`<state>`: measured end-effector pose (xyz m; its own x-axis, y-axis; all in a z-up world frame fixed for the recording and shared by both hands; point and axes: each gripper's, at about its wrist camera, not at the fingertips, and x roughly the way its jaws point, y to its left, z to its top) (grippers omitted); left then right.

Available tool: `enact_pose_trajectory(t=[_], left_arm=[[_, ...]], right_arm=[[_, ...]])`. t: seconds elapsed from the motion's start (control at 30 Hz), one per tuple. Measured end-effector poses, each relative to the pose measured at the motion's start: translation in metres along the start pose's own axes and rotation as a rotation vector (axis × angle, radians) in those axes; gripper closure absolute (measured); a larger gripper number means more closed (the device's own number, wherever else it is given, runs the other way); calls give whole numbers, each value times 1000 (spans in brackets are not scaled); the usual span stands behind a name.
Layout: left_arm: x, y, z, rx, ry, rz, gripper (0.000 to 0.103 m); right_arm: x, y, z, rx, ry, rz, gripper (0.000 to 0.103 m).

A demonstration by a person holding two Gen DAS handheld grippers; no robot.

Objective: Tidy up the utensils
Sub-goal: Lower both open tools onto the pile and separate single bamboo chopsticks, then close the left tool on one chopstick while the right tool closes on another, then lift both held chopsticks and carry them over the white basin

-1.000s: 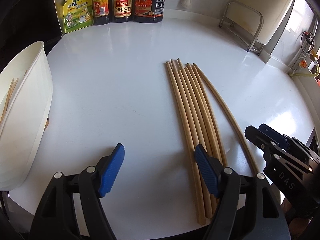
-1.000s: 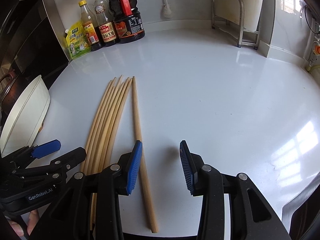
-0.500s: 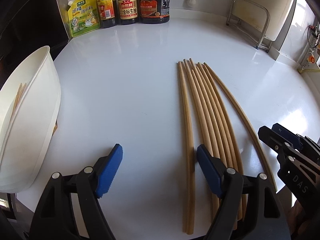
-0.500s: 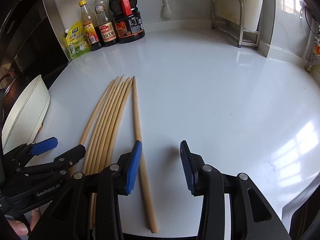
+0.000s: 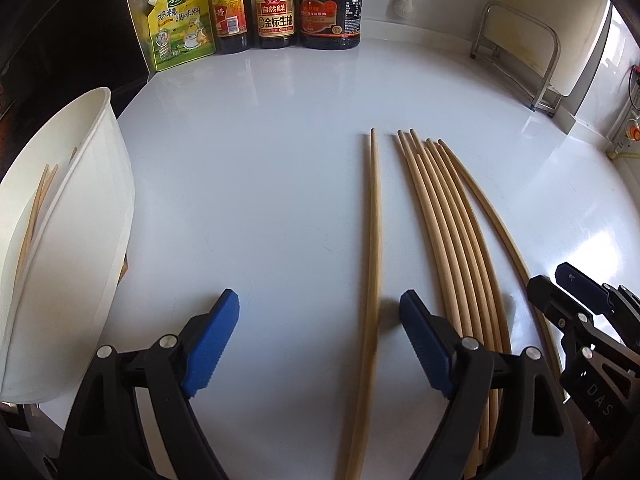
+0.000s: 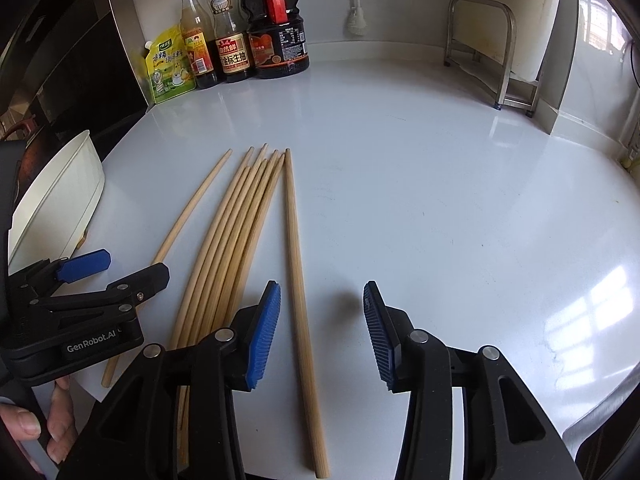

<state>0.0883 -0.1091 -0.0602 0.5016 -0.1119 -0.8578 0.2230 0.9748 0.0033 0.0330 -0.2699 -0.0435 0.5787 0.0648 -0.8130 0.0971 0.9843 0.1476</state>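
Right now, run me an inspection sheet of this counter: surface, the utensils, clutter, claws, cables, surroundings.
Surface: glossy white countertop, glare patches at the right.
Job's things: loose bundle of long wooden chopsticks lying flat; single wooden chopstick apart on its left; another single chopstick apart on its right; white plastic holder bin at the counter's left edge, with a few chopsticks inside.
Clutter: yellow-green seasoning pouch, three sauce bottles along the back wall.
Claws: left claw open, straddling the left single chopstick; right claw open, straddling the right one; neither grips.
Cables: dark cable on the right wall.
Surroundings: steel rack, hanging brush, tiled wall.
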Motion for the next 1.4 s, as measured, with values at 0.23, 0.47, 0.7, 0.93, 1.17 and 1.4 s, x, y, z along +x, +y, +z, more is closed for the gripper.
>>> enact_pose_trajectory(t=[0.23,0.47,0.7,0.93,1.17,1.4], left_arm=[[0,-4,3,7,-22,-6,39],[-8,-17,-2,57,-32,-46,94],[-12,-14,-7,46,-1,-86,95],[-26,-10,-12,21,10,-151,95],[-54,-2,-15,9,-38,-175,95],[-90,32,-9,-58,-126,-184,95]], right_arm=[[5,10,-4,-71,-13,-71,62],[4,22,-7,-132,-22,-67,96],[-1,5,-4,-20,-19,6,97],[-18,4,-2,37,-44,67,97],[-35,13,-1,41,-75,94,97],[-52,41,10,6,-115,146,97]])
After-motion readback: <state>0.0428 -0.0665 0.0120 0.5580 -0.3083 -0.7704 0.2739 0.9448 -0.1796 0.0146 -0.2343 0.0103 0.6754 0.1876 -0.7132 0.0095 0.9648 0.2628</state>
